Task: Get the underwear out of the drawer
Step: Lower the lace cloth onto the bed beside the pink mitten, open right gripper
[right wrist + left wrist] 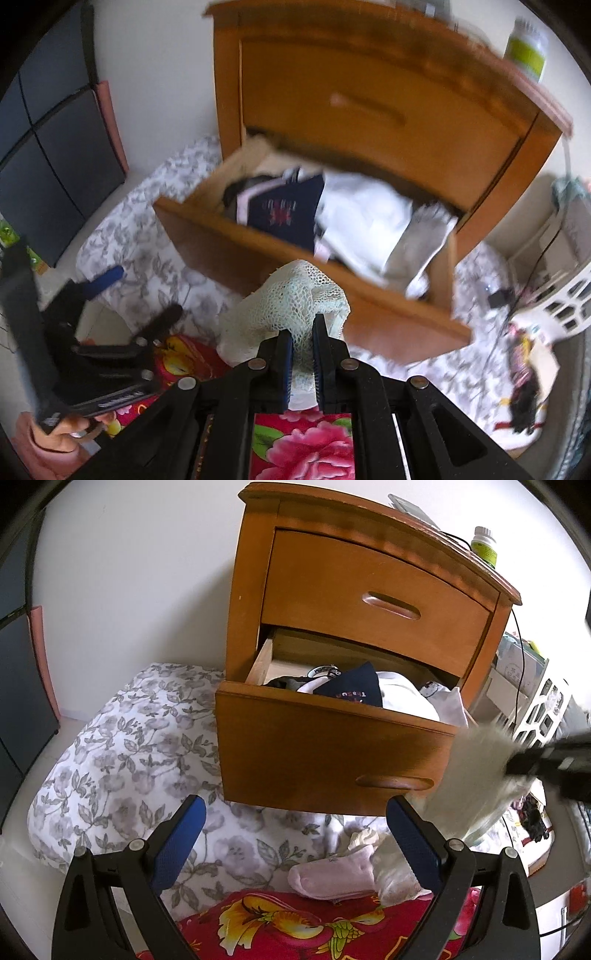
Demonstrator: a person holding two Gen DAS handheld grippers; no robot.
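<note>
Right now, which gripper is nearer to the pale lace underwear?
Right. The right gripper has its fingers clamped on the lace underwear, in front of the open drawer. The left gripper hangs open beside it, holding nothing.

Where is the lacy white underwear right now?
The lacy white underwear is pinched in the right hand-held gripper, out of the open drawer and just in front of it, above the red flowered blanket.

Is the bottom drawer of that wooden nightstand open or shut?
Open. The bottom drawer is pulled well out, and clothes show inside; the top drawer is shut.
</note>
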